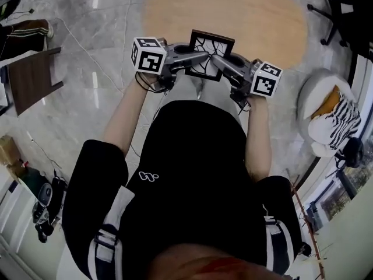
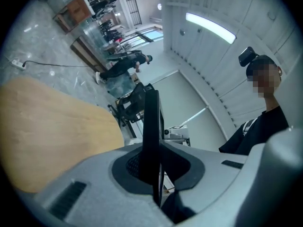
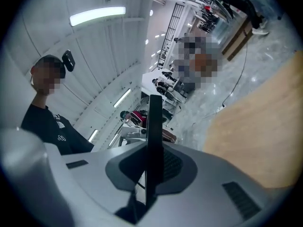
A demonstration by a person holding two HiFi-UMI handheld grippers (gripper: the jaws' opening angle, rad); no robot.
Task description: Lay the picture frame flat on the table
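Observation:
A black picture frame (image 1: 210, 53) with a pale cracked-pattern picture hangs in the air at the near edge of the oval wooden table (image 1: 245, 13). My left gripper (image 1: 195, 59) is shut on its left side and my right gripper (image 1: 217, 63) on its right side. In the left gripper view the picture frame (image 2: 151, 136) shows edge-on, a thin dark slab clamped between the grey jaws. The right gripper view shows the picture frame (image 3: 154, 141) the same way, pinched upright between the pads. The frame does not touch the table.
An office chair (image 1: 341, 13) stands at the far right of the table. A white seat with a striped cushion (image 1: 332, 118) sits to the right. A brown board (image 1: 32, 77) lies on the marble floor at left, with cables trailing across it.

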